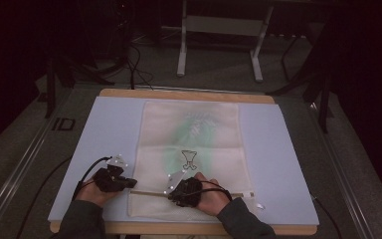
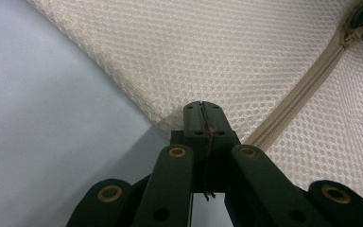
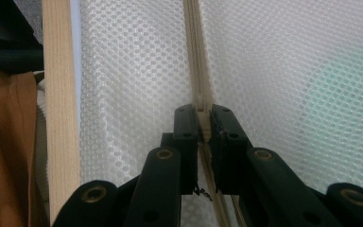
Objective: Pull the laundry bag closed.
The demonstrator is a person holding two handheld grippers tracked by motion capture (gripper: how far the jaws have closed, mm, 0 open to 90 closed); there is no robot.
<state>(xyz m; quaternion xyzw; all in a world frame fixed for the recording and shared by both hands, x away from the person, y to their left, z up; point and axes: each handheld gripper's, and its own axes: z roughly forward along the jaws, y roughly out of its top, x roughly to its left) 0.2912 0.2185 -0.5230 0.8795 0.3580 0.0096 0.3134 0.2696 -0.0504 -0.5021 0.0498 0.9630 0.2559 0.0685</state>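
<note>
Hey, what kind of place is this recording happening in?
Probably a lab or recording workspace, not a home: a mesh laundry bag on a plain covered table, metal stand legs and loose cables on grey carpet, dark surroundings.

The right gripper (image 3: 203, 124) has its two black jaws closed on the beige zipper (image 3: 196, 56) of a white mesh bag (image 3: 132, 71), the zipper tape running straight away between them. A pale green shape (image 3: 345, 94) shows through the mesh at right, and the table's wooden edge (image 3: 59, 94) runs along the left beside brown fabric (image 3: 4, 151).
</note>
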